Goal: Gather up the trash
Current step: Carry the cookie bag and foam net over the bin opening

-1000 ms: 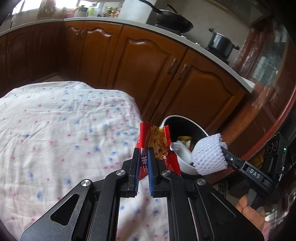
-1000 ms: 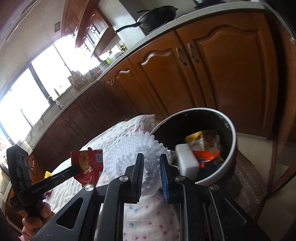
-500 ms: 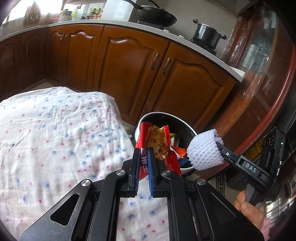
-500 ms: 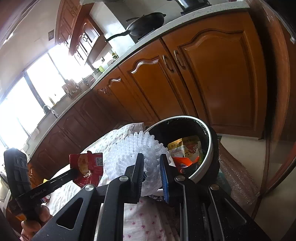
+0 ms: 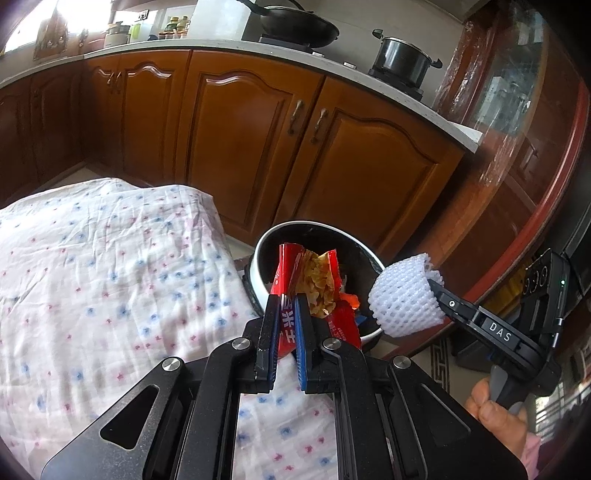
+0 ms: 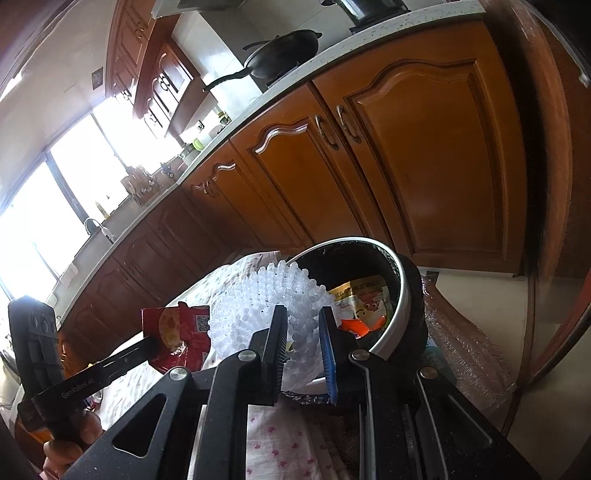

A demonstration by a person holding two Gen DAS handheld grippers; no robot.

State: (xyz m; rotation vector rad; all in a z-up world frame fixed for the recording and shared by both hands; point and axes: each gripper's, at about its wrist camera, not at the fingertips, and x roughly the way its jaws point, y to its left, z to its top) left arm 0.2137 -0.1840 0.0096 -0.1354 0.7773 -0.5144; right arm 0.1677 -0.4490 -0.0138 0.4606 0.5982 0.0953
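Observation:
My left gripper (image 5: 286, 314) is shut on a red snack wrapper (image 5: 314, 280) and holds it just before the near rim of a round trash bin (image 5: 295, 227) with a white rim and black inside. My right gripper (image 6: 303, 325) is shut on a white foam fruit net (image 6: 273, 295), held over the bin's near edge (image 6: 402, 295). The net also shows in the left wrist view (image 5: 404, 301), to the right of the wrapper. The wrapper shows in the right wrist view (image 6: 181, 332) at the left. Several wrappers (image 6: 362, 299) lie inside the bin.
A table with a white dotted cloth (image 5: 110, 266) lies to the left of the bin. Brown kitchen cabinets (image 5: 332, 158) stand behind it, with a wok (image 5: 299, 26) and pot (image 5: 400, 61) on the counter. A bubble-wrapped wooden piece (image 6: 469, 343) stands right of the bin.
Both grippers have moved closer to the bin with their items. The wrapper and the foam net now sit over the bin's near rim.

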